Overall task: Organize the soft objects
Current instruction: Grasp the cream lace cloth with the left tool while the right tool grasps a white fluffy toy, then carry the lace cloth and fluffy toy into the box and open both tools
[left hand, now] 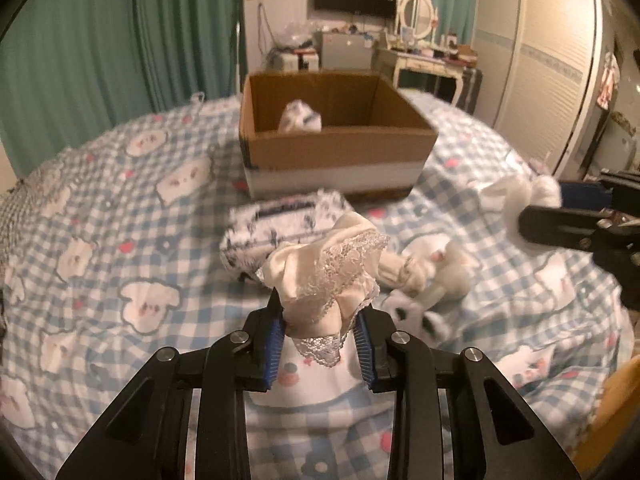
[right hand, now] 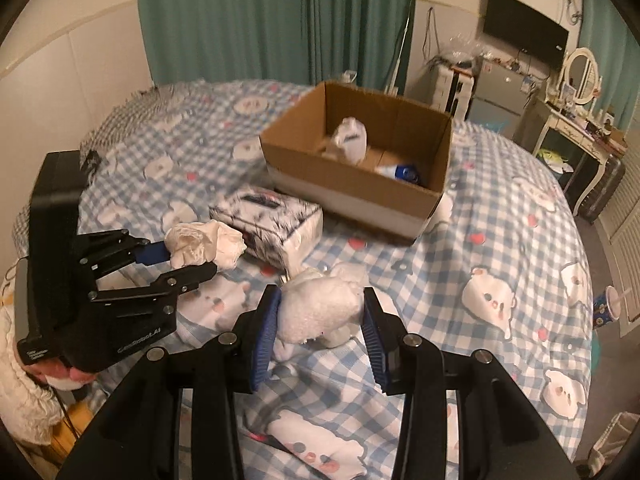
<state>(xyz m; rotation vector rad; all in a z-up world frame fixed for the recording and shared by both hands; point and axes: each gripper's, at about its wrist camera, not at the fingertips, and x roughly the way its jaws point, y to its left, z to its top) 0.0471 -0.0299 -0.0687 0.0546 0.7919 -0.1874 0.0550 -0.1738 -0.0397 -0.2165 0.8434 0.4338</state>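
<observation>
Our left fingers (left hand: 320, 320) are closed tight on a cream lace-trimmed cloth (left hand: 326, 268), which bunches up above the blue pads, clear of the bed (left hand: 120, 240). Our right fingers (right hand: 320, 320) are clamped on a white plush toy (right hand: 320, 308), its fluffy body squeezed between the 2 pads and held just above the checked bedspread. In the right wrist view the left gripper shows at the left with the cream cloth in its tips. Just beyond both loads lies a blue-and-white tissue box (right hand: 268, 220) on the bed, and behind it stands an open cardboard box (right hand: 360, 184). Inside that box we see a white patterned soft item (right hand: 352, 140) and something blue (right hand: 406, 172) we cannot identify.
</observation>
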